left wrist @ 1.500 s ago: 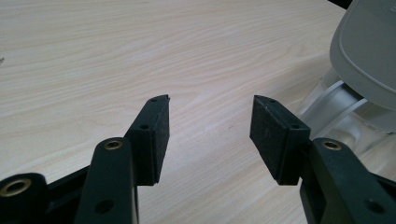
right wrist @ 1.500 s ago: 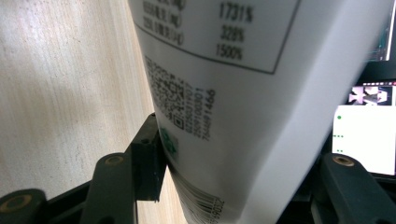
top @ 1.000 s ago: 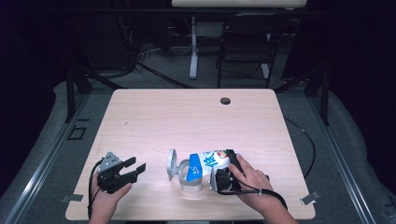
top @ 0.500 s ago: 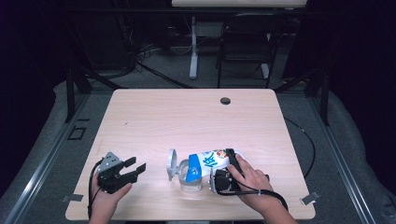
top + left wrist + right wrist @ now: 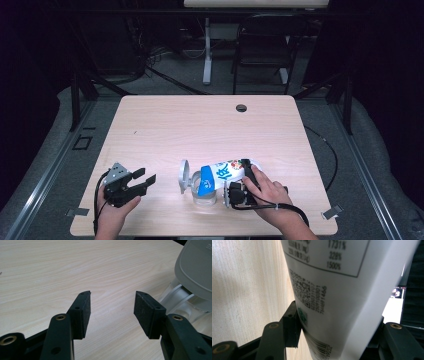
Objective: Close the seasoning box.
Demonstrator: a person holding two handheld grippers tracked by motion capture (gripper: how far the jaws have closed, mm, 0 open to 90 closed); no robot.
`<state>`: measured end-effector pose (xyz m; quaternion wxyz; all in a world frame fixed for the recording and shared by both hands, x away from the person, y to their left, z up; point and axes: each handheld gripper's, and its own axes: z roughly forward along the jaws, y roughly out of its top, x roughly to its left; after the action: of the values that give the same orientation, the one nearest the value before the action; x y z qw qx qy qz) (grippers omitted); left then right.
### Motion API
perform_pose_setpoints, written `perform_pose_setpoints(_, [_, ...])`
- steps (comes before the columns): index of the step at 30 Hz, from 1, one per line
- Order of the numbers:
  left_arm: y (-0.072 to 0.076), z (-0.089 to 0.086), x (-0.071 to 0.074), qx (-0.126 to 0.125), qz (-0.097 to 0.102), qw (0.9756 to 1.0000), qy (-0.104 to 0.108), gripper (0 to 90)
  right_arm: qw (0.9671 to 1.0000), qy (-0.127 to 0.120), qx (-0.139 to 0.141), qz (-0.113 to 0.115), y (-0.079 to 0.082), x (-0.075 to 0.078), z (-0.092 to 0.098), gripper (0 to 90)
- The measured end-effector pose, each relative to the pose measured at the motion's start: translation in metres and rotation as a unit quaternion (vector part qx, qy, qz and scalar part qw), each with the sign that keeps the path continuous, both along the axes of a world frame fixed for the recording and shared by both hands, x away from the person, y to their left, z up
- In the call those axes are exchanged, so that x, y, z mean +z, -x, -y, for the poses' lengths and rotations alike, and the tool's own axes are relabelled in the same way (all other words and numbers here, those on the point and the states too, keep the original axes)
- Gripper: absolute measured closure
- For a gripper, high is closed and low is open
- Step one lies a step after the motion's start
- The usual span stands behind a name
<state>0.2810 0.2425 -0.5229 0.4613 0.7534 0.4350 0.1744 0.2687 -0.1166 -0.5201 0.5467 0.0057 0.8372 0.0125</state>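
The white carton [image 5: 342, 290] is showing, in the right gripper view, a boxed table ending in the figures "1731%", "328%" and "1500%". Below that box a QR code is sitting, with a long number running beside it, too blurred to read surely, and a barcode with digits lower down. In the high view the carton [image 5: 227, 172] is carrying large blue characters, unreadable there.
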Motion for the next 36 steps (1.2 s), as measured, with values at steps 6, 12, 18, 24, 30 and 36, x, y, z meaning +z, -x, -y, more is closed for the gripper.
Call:
perform_pose_setpoints(6, [0.0,0.0,0.001,-0.002,0.001,1.0,0.0,47.8,1.0,-0.001,0.005,0.004,0.0,-0.001,0.0,44.1])
perform_pose_setpoints(12, [0.0,0.0,0.001,0.0,0.0,1.0,0.0,47.8,1.0,0.003,0.006,0.002,-0.001,0.0,0.0,44.1])
perform_pose_setpoints(18, [0.0,-0.001,0.001,0.001,0.002,1.0,0.002,47.8,0.9999,0.016,0.005,-0.001,-0.001,0.003,-0.001,44.1])
perform_pose_setpoints(24, [0.0,0.0,0.0,-0.001,0.001,1.0,-0.001,47.8,0.9998,0.015,0.009,-0.009,-0.002,0.004,-0.001,44.2])
perform_pose_setpoints(30, [0.0,0.0,0.0,-0.001,0.0,1.0,-0.001,47.8,0.9995,0.019,0.012,-0.022,-0.004,0.007,-0.001,44.2])
perform_pose_setpoints(36, [0.0,0.0,-0.001,0.0,-0.001,1.0,0.0,47.8,0.9989,0.023,0.015,-0.038,-0.006,0.01,0.0,44.3])
